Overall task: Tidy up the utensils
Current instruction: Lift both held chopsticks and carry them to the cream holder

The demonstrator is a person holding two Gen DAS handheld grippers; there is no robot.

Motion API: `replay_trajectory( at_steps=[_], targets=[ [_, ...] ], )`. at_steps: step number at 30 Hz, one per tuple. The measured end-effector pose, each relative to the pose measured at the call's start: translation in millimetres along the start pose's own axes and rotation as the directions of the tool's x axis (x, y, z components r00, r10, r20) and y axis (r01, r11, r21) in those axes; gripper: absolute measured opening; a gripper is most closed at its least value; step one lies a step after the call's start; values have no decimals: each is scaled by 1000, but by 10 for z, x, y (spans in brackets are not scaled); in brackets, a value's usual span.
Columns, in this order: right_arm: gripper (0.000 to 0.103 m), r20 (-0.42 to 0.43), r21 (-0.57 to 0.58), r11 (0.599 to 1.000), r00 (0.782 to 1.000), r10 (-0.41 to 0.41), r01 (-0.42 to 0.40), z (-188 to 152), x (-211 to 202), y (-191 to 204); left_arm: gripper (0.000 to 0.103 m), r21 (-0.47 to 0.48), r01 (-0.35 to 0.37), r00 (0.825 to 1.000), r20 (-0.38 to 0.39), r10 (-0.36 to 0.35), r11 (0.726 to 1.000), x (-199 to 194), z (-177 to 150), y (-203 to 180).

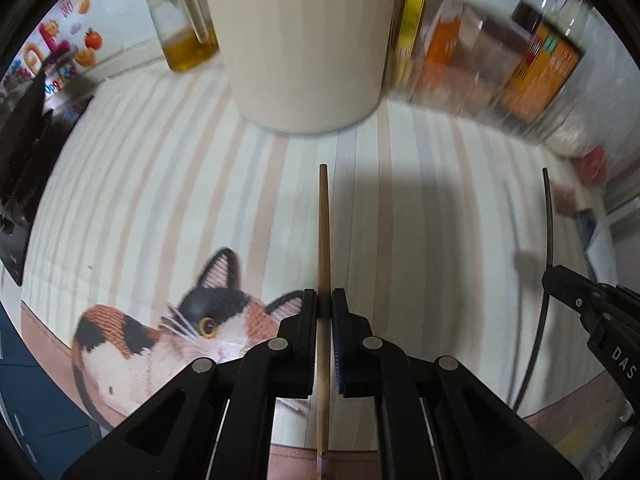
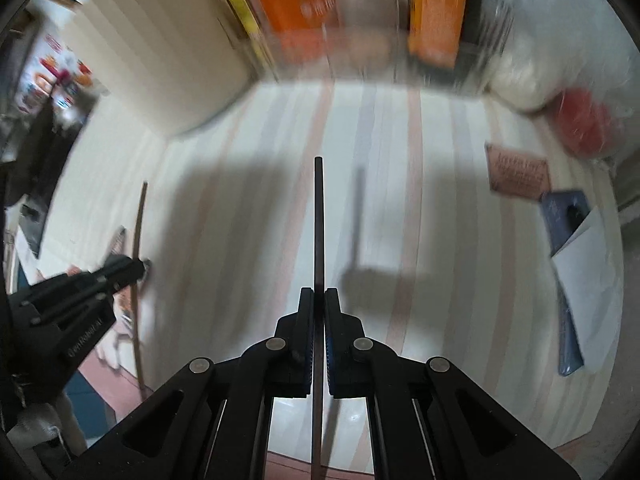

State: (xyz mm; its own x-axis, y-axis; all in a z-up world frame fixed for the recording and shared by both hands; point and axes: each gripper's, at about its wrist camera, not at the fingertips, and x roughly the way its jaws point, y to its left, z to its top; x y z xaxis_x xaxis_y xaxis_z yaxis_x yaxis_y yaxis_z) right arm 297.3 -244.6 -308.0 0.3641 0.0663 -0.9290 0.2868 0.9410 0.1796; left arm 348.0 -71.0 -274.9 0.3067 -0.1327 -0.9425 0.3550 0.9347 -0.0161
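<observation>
2 thin chopsticks, wooden chopstick (image 1: 323, 240) tan, black chopstick (image 2: 318, 224) dark

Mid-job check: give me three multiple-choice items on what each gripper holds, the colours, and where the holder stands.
1. State: the left gripper is
A. wide open
B. shut on a wooden chopstick
C. shut on a spoon

2. Colour: the chopstick in the right gripper is
A. black
B. red
C. white

3. Place: in the left wrist view the cream holder stands
A. beyond the chopstick's tip
B. on the cat picture
C. under the gripper

Answers:
1 B, the pads clamp a tan stick.
2 A, the black chopstick runs between the shut pads.
3 A, it stands past the stick on the striped cloth.
</observation>
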Motion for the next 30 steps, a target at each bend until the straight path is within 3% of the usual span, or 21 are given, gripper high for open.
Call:
replay_trajectory(
  at_steps=[7, 10, 15, 19, 26, 28, 30],
  targets=[
    [5, 167, -67, 998, 985, 33, -22, 102, -469, 179, 4, 5, 21, 988, 151, -22, 1000, -620, 165, -19],
    [4, 265, -73, 997, 963, 47, -29, 199, -714, 235, 4, 8, 20, 975, 220, -21, 1000, -873, 268, 30],
    [4, 420, -78, 995, 904, 84, -56, 461, -1142, 325, 4, 6, 30, 938, 346, -31, 1000, -1381, 586, 88],
    [4, 527, -94, 992, 841, 123, -86, 787, -1606, 393, 4, 4, 66, 897, 437, -61, 998, -1819, 943, 122],
    [4, 661, -156, 979, 723, 202, -131, 1641, -2403, 673, 4, -12, 79, 797, 602, -56, 997, -2583, 1686, 273],
    [4, 682, -173, 976, 698, 216, -133, 1820, -2528, 768, 4, -30, 85, 780, 624, -48, 996, -2676, 1876, 369],
    [4, 689, -194, 971, 685, 237, -141, 2057, -2587, 883, 4, -46, 88, 776, 630, -40, 995, -2687, 2066, 453]
  ],
)
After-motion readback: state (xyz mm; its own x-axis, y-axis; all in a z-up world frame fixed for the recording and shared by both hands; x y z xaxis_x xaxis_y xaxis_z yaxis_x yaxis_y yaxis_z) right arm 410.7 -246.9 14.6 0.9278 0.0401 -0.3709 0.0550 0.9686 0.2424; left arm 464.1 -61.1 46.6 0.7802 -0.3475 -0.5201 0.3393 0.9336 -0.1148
